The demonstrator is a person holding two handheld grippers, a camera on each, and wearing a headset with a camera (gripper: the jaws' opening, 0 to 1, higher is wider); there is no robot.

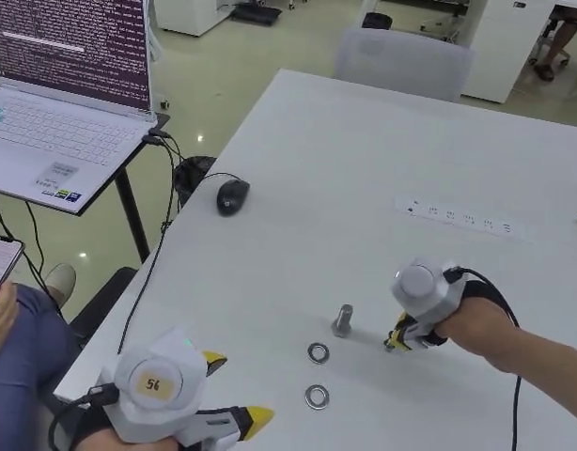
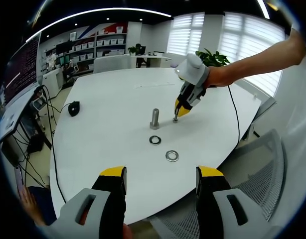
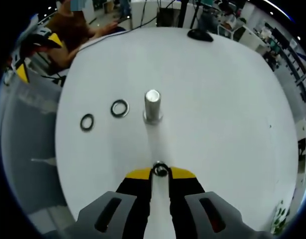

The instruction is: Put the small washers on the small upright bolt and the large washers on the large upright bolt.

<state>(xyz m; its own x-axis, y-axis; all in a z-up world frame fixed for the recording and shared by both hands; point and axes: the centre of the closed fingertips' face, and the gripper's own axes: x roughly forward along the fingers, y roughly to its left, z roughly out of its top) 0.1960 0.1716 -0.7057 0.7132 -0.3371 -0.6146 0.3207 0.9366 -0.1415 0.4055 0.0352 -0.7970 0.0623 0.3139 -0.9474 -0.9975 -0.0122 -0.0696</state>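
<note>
Right gripper (image 3: pixel 160 174) is clamped on small washer (image 3: pixel 161 170), tips lowered to table (image 1: pixel 364 169) near large bolt (image 3: pixel 152 105). Left gripper (image 2: pixel 160 181) is held agape, empty. Two large washers (image 1: pixel 309 354) are laid flat beside bolt.

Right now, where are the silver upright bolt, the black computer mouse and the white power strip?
Silver upright bolt (image 1: pixel 343 319), head view, its shaft.
Black computer mouse (image 1: pixel 232 195), head view, its back.
White power strip (image 1: pixel 458 216), head view, its top face.
</note>
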